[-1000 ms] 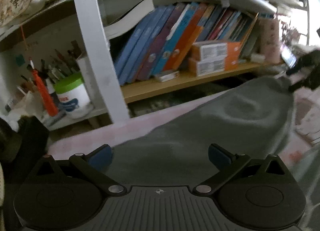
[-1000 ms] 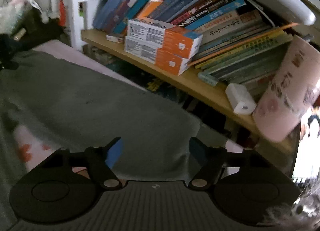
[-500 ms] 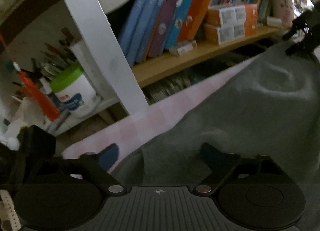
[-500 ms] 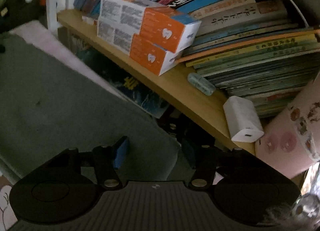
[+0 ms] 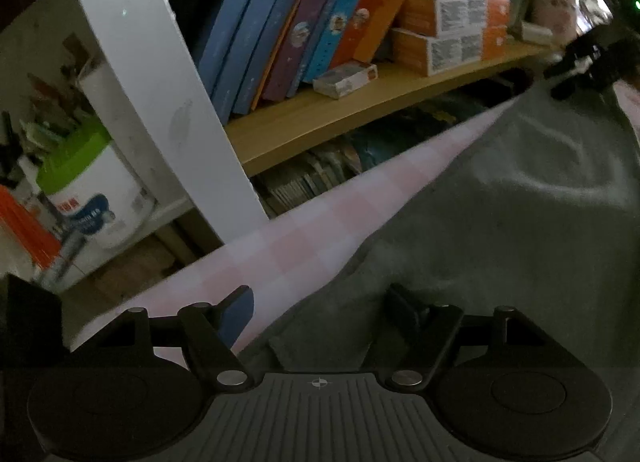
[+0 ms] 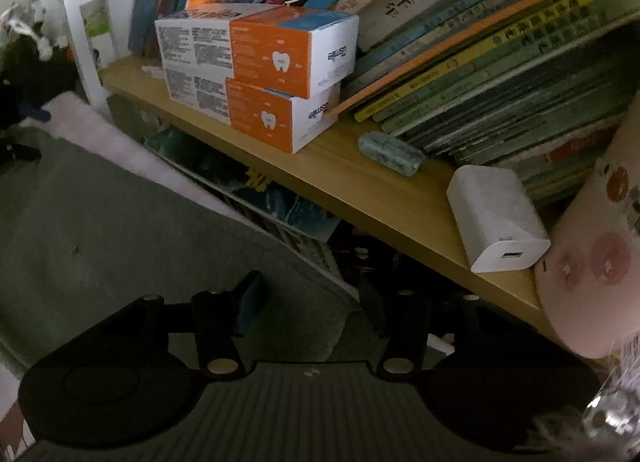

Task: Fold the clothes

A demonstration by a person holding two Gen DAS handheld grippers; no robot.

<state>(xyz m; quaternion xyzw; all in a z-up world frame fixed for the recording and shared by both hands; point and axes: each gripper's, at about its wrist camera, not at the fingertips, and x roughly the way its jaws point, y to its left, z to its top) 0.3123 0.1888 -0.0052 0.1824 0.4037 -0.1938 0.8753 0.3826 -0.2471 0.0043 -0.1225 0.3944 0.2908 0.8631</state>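
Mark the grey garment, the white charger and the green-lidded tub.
grey garment (image 5: 520,246), left wrist view, middle of the cloth.
white charger (image 6: 494,213), right wrist view, its top face.
green-lidded tub (image 5: 92,197), left wrist view, white side wall.

Each matte black two-finger gripper (image 5: 320,310) has round side discs and silver pivot screws. A ribbed grey plate sits between. The fingers carry blue pads (image 6: 248,304).

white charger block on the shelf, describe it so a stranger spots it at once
Look along the wooden shelf under the row of books. Right of the two stacked orange boxes lies the white charger block, plain, with one port, beside a pink patterned cup.
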